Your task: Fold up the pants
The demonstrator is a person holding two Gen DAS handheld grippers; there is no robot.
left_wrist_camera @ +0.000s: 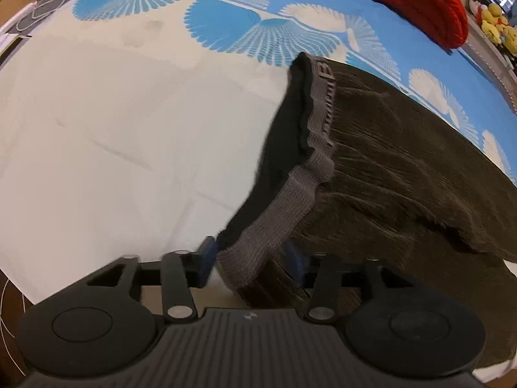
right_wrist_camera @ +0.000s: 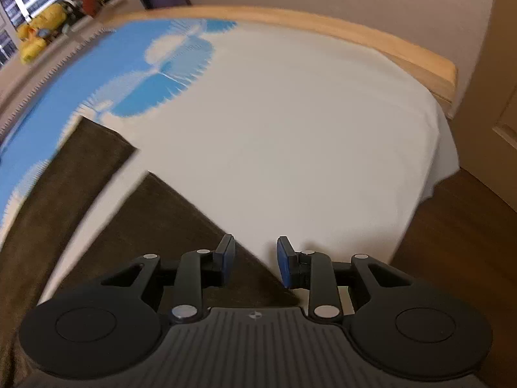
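You're gripping the waistband (left_wrist_camera: 258, 252) with the left gripper (left_wrist_camera: 252, 258) while the right gripper (right_wrist_camera: 255, 260) is hovering part-open over a pant leg (right_wrist_camera: 181, 226); keep the pants (left_wrist_camera: 404, 177) taut.

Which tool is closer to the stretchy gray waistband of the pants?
The left tool. The gray waistband runs down between its blue pads. The right tool is open at a leg end of the pants, with no waistband in its view.
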